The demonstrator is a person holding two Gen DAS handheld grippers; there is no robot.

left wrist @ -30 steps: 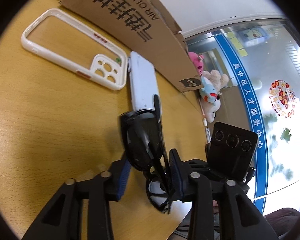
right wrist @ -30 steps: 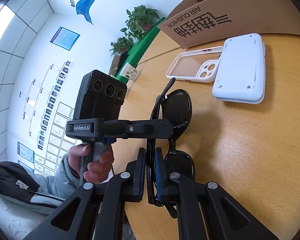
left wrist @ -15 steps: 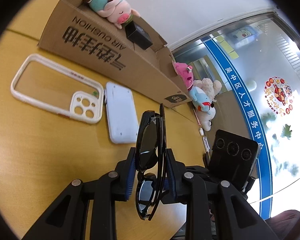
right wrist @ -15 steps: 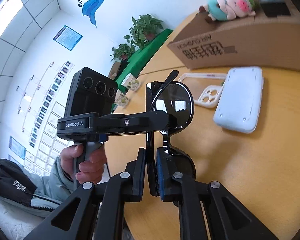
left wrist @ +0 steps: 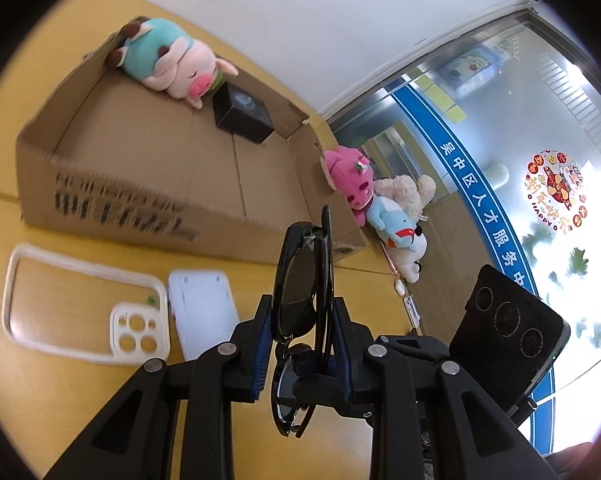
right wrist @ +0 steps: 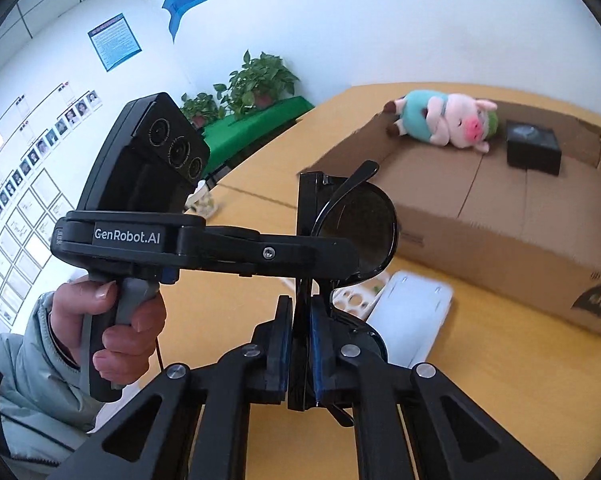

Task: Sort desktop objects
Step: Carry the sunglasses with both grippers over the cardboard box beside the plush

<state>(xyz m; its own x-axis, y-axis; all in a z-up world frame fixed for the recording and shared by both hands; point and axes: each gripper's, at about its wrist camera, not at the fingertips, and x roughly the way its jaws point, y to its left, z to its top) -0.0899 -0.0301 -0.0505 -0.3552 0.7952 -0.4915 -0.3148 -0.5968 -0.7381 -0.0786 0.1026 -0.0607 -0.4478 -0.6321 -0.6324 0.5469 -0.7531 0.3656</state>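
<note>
Left gripper (left wrist: 300,344): clamping folded black sunglasses (left wrist: 304,280) above the table (left wrist: 60,400).
Right gripper (right wrist: 300,344): pinching the same sunglasses' frame.
Cardboard box (left wrist: 148,168): holding a pig plush (left wrist: 172,60).

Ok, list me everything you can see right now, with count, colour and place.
sunglasses: one, black, folded, held above the table
cardboard box: one, brown, open, on the table
pig plush: one, pink and teal, in the box
small box: one, black, in the box beside the pig
phone case: one, white, on the table before the box
flat device: one, white, beside the case
plush toys: a few, pink, blue, cream, past the box
table: one, yellow wood
potted plants: two, green, by the wall
left gripper: black, clamping the sunglasses
right gripper: black, clamping the sunglasses
hand: one, on the left gripper's handle
</note>
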